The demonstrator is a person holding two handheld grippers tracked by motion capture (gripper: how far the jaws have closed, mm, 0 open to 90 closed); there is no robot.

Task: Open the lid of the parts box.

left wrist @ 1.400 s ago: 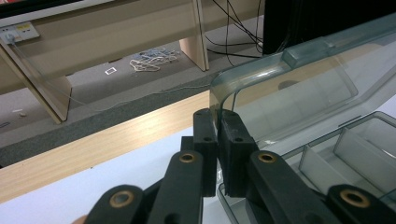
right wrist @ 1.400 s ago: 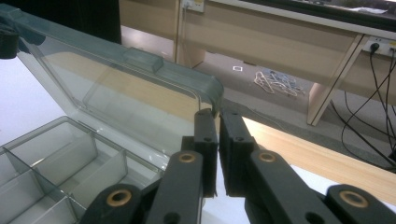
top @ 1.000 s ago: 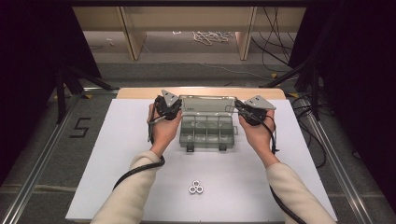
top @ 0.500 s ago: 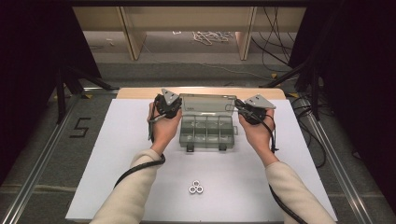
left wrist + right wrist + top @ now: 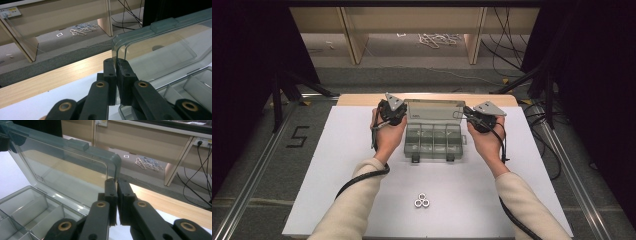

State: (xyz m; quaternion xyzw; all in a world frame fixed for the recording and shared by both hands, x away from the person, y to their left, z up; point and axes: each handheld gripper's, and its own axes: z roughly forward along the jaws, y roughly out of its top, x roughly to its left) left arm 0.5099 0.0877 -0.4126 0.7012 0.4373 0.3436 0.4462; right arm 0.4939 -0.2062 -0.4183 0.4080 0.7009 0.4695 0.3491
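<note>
Now: left tongs (image 5: 398, 116) and right tongs (image 5: 469, 116) clamped on lid (image 5: 433, 110) corners, unchanged | organizer box (image 5: 433, 142) lid stays upright | nuts (image 5: 422, 201) wait near tabletop (image 5: 342, 165) edge

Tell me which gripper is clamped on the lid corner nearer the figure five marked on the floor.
The left gripper: it pinches the lid at its left corner, the side toward the floor marking. The right gripper pinches the opposite corner.

Cream long sleeves (image 5: 357, 200) on both forearms. Left gripper (image 5: 116, 67), right gripper (image 5: 116, 187): black jaws, flat linkage bars, brass-coloured pivot pins, small dark screws. Grey three-cornered plate (image 5: 490, 108) atop each. Black cable (image 5: 362, 177) trails along each sleeve.
</note>
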